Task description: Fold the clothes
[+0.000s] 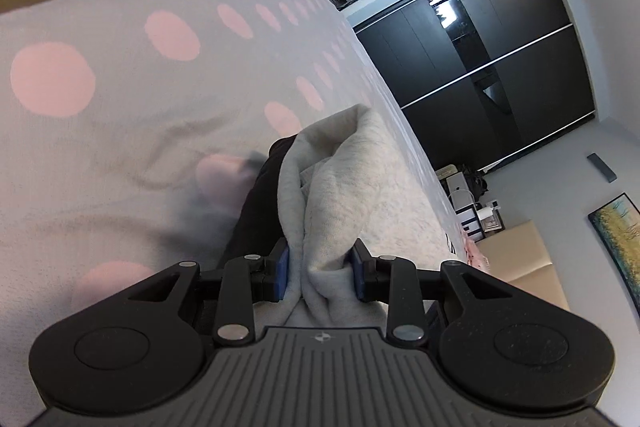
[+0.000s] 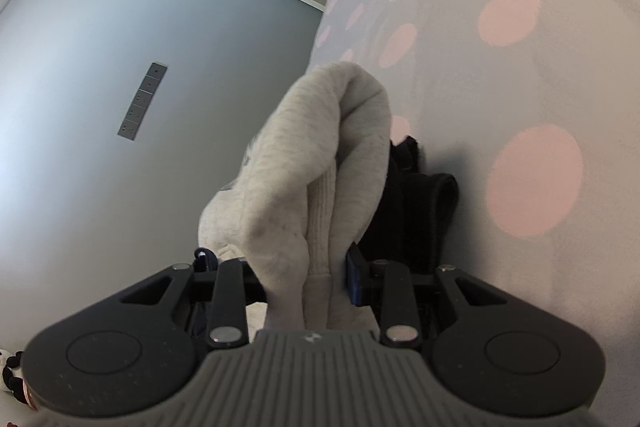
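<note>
grey sweatshirt (image 1: 336, 195) — bunched, lifted | black garment (image 2: 416, 211) — beneath

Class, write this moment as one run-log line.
left tongs: shut on grey sweatshirt | right tongs: shut on grey sweatshirt | black garment: beside it on dotted bedspread

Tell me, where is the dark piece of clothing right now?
The black garment lies on the polka-dot bedspread, right behind the grey sweatshirt that both grippers hold.
</note>
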Demonstrator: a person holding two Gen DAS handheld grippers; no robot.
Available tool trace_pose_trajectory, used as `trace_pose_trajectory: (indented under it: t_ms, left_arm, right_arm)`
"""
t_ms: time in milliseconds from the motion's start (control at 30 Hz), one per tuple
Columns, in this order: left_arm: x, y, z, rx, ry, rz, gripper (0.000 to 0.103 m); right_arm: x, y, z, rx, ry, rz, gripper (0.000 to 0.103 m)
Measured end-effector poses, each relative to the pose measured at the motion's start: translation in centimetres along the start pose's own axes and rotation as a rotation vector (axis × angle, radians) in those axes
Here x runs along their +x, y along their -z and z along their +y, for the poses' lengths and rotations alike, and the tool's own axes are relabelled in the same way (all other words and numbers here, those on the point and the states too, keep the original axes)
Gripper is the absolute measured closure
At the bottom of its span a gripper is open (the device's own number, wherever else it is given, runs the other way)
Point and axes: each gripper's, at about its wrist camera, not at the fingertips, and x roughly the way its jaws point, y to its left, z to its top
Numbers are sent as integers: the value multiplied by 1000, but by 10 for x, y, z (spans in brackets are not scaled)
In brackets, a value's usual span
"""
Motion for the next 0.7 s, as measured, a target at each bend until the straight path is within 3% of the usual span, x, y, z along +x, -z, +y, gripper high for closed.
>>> trace_pose_trajectory:
  t_ms: [300,433,600,700]
  left_arm:
    - [-6,6,-3,1,-30,-32,71]
    - [-18,9,-13,-1,-56,-82,58]
    - [-55,11,-31,44,-94,-163,57]
    - [-71,17,-55,137,-111,-187,68]
  right_arm:
    - [9,2,-5,5,40,-3,62]
    - [-4,0,9,-19,41,-5,54]
    - [-46,6,46,-263,94,-100,50]
    - [-70,9,72,-415,118,-189,67]
